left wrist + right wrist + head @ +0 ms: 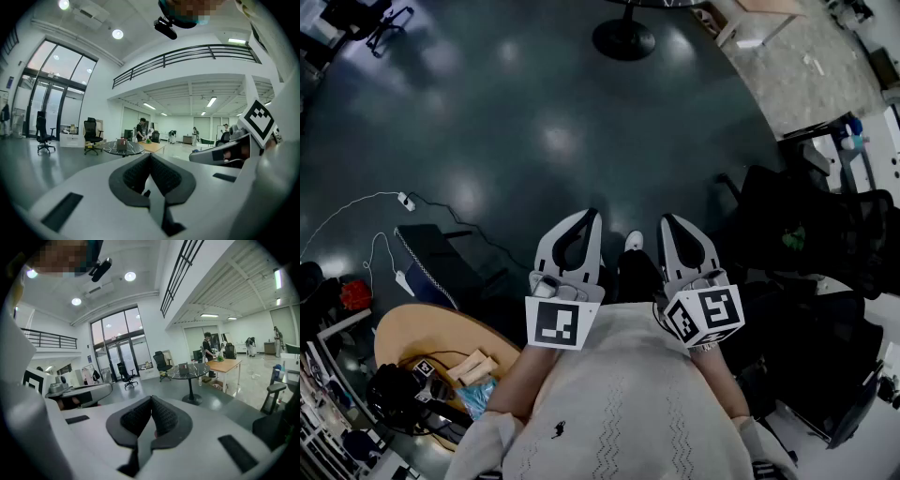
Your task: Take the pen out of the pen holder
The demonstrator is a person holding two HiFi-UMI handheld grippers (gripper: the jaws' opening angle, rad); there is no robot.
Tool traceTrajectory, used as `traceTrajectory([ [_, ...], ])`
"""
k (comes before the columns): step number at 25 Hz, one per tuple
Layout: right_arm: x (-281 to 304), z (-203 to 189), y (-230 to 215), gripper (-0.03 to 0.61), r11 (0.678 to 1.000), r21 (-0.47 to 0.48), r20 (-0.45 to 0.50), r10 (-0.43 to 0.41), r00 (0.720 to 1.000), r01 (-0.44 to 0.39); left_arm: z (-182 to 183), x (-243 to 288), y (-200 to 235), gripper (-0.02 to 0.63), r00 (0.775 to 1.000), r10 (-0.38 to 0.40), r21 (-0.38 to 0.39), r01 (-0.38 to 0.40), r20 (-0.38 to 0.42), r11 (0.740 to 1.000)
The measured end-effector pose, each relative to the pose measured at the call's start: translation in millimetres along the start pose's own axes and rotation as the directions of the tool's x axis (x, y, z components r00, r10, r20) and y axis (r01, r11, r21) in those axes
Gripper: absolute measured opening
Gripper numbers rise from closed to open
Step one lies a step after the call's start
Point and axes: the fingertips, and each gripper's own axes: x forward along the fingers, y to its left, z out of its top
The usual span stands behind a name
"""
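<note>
No pen or pen holder can be made out in any view. In the head view both grippers are held side by side close to the person's chest, above a dark floor. My left gripper (592, 216) has its jaws together with nothing between them, and its own view shows the dark pads meeting at the tip (150, 155). My right gripper (666, 220) is likewise shut and empty, its pads touching (151, 398). A small box-like thing (122, 142) stands on a distant round black table (123, 149), too small to identify.
A round wooden table (422, 337) with clutter sits at lower left, with cables (403, 202) on the floor beside it. Black office chairs (806, 234) stand at right. A black table foot (623, 39) is far ahead. The right gripper view shows the round table (188, 373) and a wooden desk (227, 364).
</note>
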Motion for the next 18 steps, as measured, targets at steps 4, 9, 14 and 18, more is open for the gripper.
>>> traceTrajectory([
  [4, 5.1, 2.5, -10.6, 0.017, 1.000, 0.003, 0.002, -0.015, 1.000, 0.015, -0.1, 6.4, 5.5, 0.012, 1.000, 0.007, 0.007, -0.007, -0.006, 1.000],
  [9, 16.5, 4.4, -33.4, 0.017, 0.999, 0.018, -0.011, -0.028, 1.000, 0.028, -3.2, 25.6, 7.7, 0.012, 1.000, 0.015, 0.020, -0.015, -0.024, 1.000],
  [14, 40.6, 8.4, -55.2, 0.017, 0.999, 0.027, -0.037, -0.016, 0.999, 0.017, -2.8, 59.3, 8.4, 0.012, 0.999, 0.023, 0.011, -0.023, -0.036, 1.000],
  [18, 63.8, 22.8, -77.7, 0.017, 0.999, 0.032, -0.036, -0.004, 0.999, 0.005, -1.3, 97.6, 6.2, 0.012, 0.999, 0.015, 0.019, -0.014, -0.045, 1.000],
])
